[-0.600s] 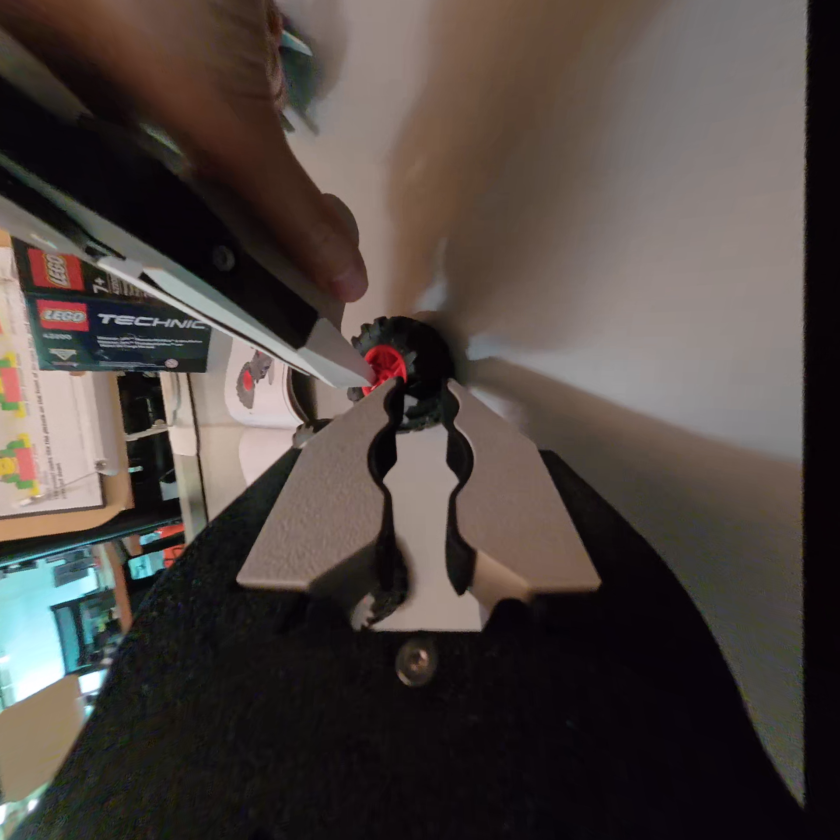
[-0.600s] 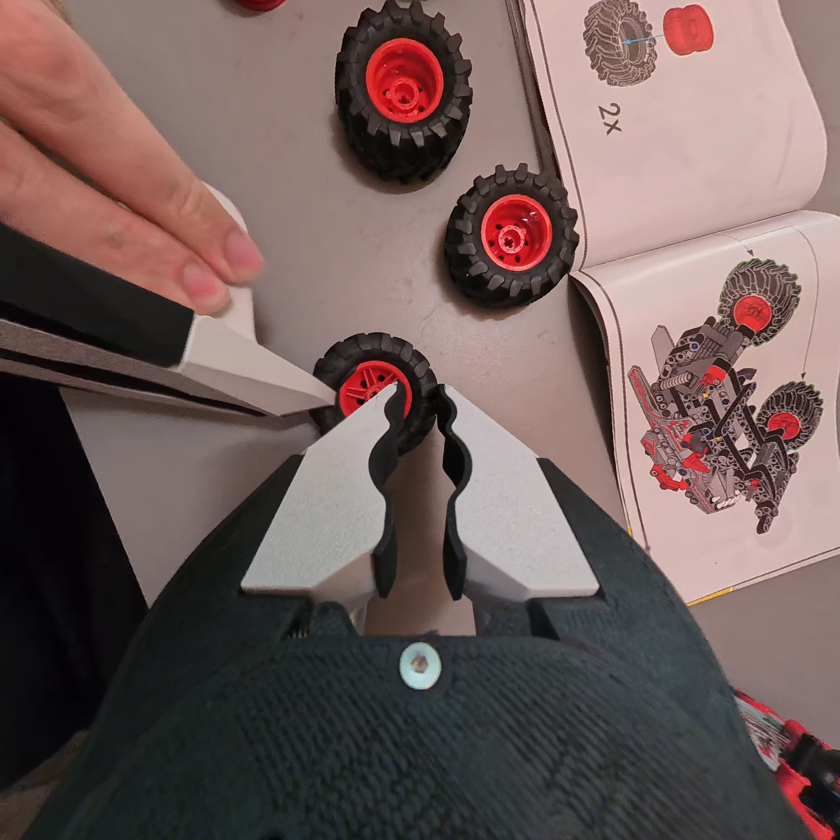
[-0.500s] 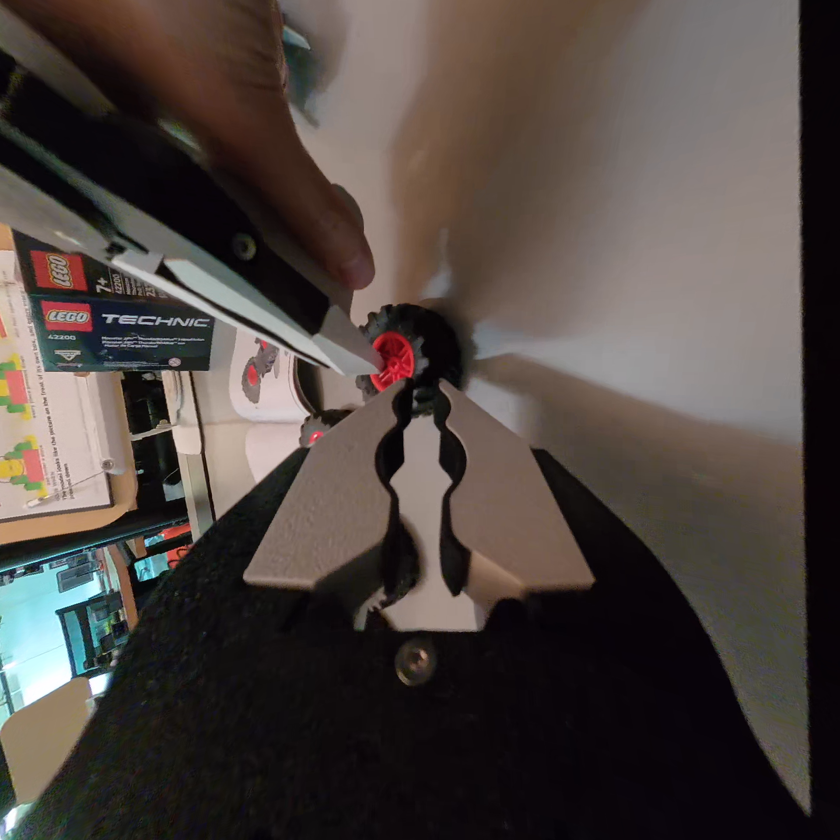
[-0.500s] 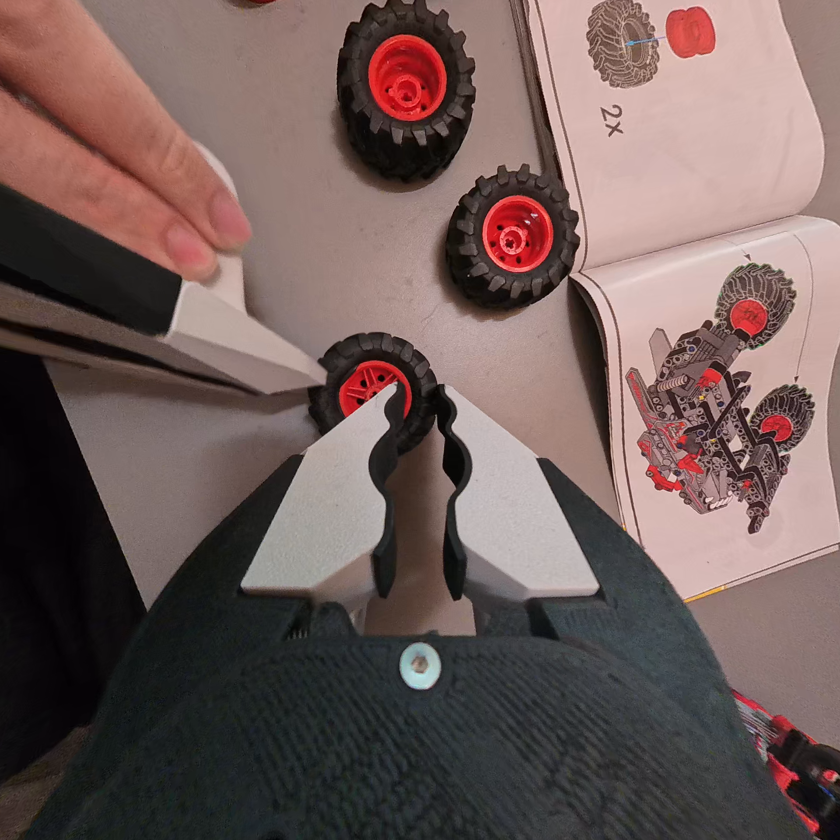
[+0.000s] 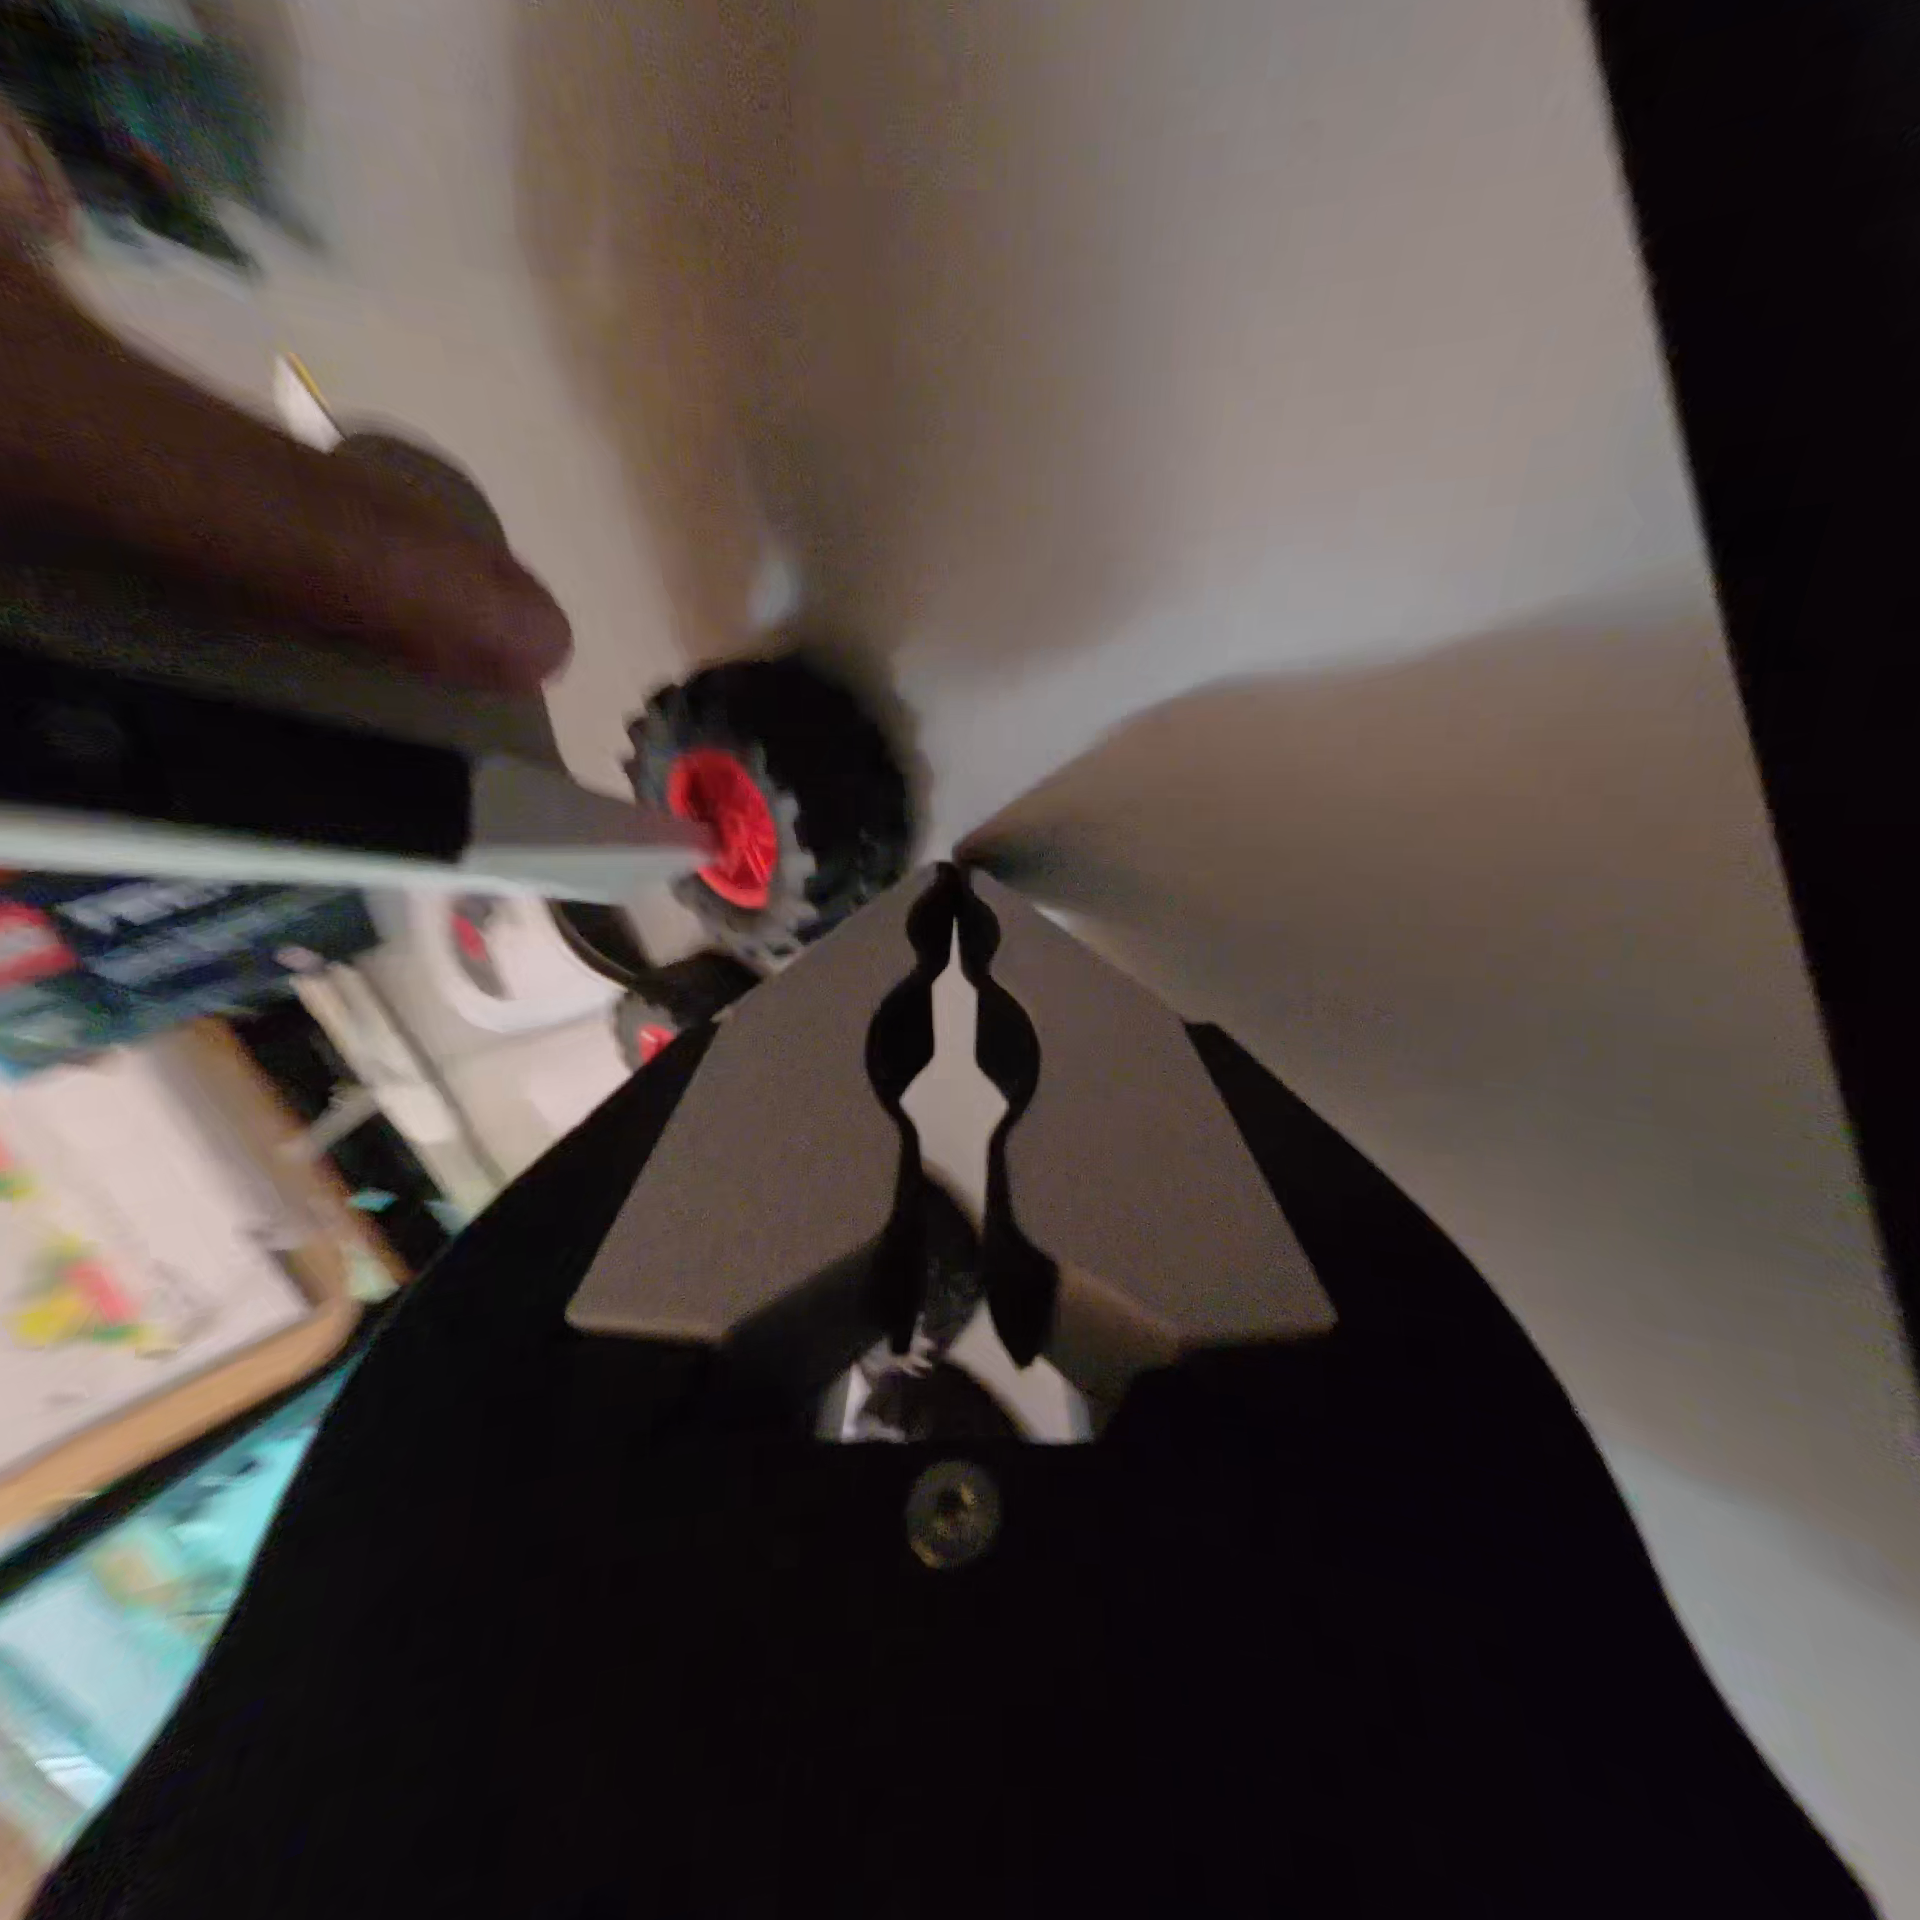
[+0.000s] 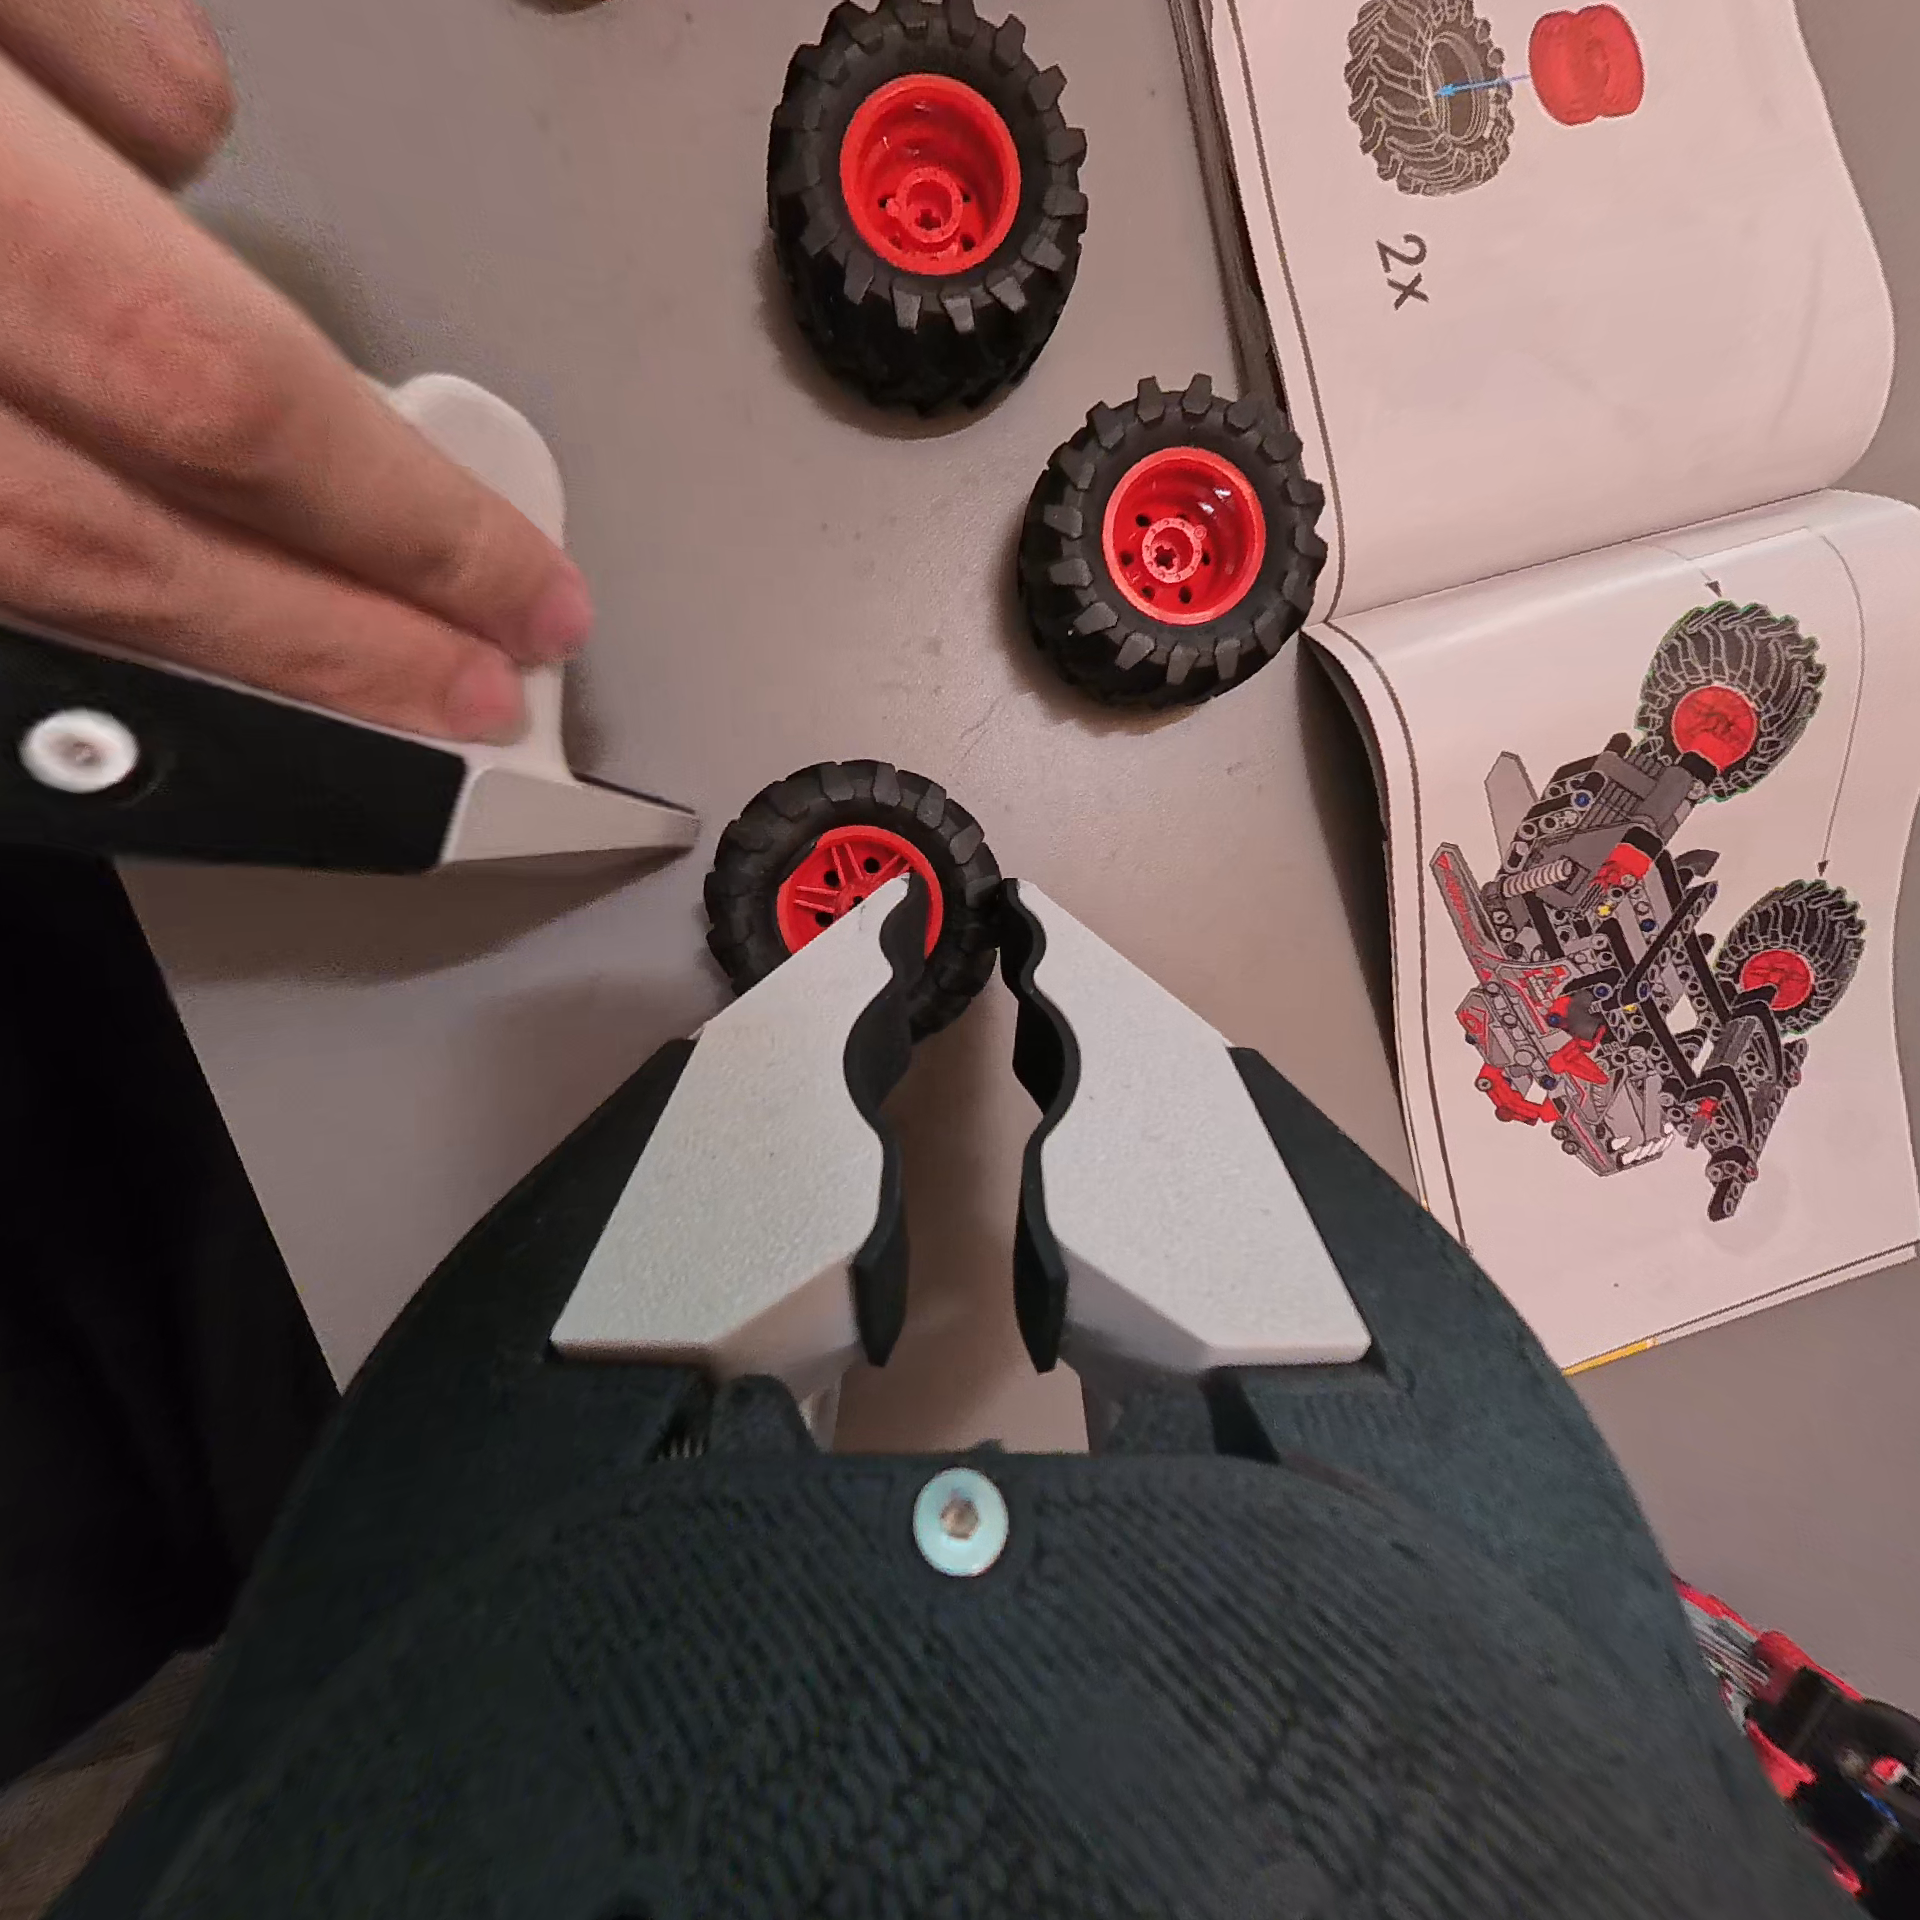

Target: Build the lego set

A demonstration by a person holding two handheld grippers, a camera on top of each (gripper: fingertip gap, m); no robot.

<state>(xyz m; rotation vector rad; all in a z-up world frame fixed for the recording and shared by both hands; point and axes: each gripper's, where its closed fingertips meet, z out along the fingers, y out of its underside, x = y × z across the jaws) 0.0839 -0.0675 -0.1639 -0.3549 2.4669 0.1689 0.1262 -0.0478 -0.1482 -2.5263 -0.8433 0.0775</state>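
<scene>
A small black-tyred wheel with a red hub (image 6: 769, 883) lies on the grey table (image 6: 675, 260). My right gripper (image 6: 958, 886) is shut on its right side, one fingertip over the hub and the other outside the tyre. My left gripper (image 5: 953, 883) is shut and empty, its tips just right of the wheel (image 5: 821, 769) in its own blurred view. In the right wrist view the left gripper (image 6: 681, 831) points at the wheel from the left, a small gap away. The right gripper's finger (image 5: 582, 842) reaches the hub in the left wrist view.
Two larger red-hubbed wheels (image 6: 925, 208) (image 6: 1174, 561) lie beyond the small one. An open instruction booklet (image 6: 1558, 364) lies to the right. A red and black model part (image 6: 1818, 1745) shows at the bottom right. A hand (image 6: 260, 520) holds the left gripper.
My left gripper has let go of the small wheel, shut fully and drawn slightly back from it. My right gripper stays on the wheel.
</scene>
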